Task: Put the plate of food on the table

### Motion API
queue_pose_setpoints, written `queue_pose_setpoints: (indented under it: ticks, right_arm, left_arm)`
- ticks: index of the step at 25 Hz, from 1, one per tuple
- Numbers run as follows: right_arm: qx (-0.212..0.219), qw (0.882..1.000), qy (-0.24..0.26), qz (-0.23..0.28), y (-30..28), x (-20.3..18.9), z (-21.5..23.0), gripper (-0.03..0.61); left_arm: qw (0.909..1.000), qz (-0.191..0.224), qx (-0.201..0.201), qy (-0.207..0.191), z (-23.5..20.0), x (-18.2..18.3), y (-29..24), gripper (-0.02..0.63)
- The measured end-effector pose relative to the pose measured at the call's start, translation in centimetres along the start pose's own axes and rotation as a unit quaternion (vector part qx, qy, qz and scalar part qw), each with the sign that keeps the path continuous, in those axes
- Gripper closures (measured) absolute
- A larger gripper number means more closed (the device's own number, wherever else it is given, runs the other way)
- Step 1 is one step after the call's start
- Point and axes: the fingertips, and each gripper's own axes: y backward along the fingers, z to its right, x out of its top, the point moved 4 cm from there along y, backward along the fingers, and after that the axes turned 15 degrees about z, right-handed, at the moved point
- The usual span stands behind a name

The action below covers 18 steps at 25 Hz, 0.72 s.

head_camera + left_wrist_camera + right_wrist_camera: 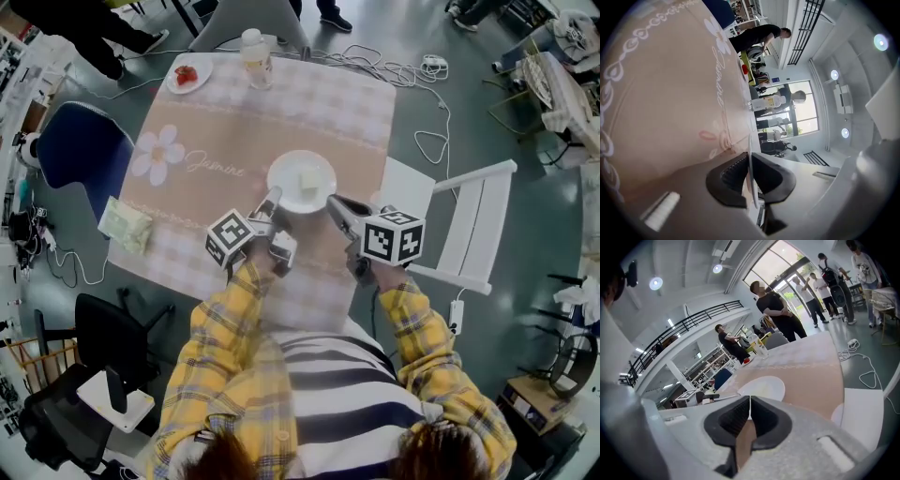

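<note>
A white plate (pixel 301 181) with a pale cube of food (pixel 307 182) is over the middle of the pink tablecloth (pixel 225 122). My left gripper (pixel 273 194) is shut on the plate's near-left rim, and my right gripper (pixel 332 200) is shut on its near-right rim. In the left gripper view the thin plate (pixel 750 145) edge runs between the closed pads of the left gripper (pixel 751 171). In the right gripper view the right gripper (pixel 750 409) pinches the rim of the plate (pixel 761 387). Whether the plate touches the cloth I cannot tell.
A small plate with red food (pixel 188 75) and a clear bottle (pixel 254 58) stand at the table's far edge. A packet (pixel 125 225) lies at the left edge. A white chair (pixel 469 225) stands to the right, a blue chair (pixel 80 150) to the left. Cables (pixel 412 70) lie on the floor.
</note>
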Motion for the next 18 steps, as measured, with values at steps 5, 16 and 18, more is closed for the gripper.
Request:
queue_pose_setpoints:
  ticks: [5, 16, 18]
  right_arm:
    - [0.003, 1.0, 0.006, -0.013, -2.2, 0.6, 1.5, 0.575]
    - [0.015, 1.0, -0.002, -0.018, -5.1, 1.8, 3.4, 0.577]
    - [0.018, 1.0, -0.005, -0.017, -5.4, 1.9, 3.6, 0.578]
  left_arm:
    - [0.9999, 0.012, 0.011, -0.004, -0.3, 0.2, -1.8, 0.597]
    - [0.9994, 0.029, 0.017, -0.012, 0.4, 1.1, -5.4, 0.599]
    - [0.9992, 0.028, 0.022, -0.016, 0.4, 1.3, -5.9, 0.598]
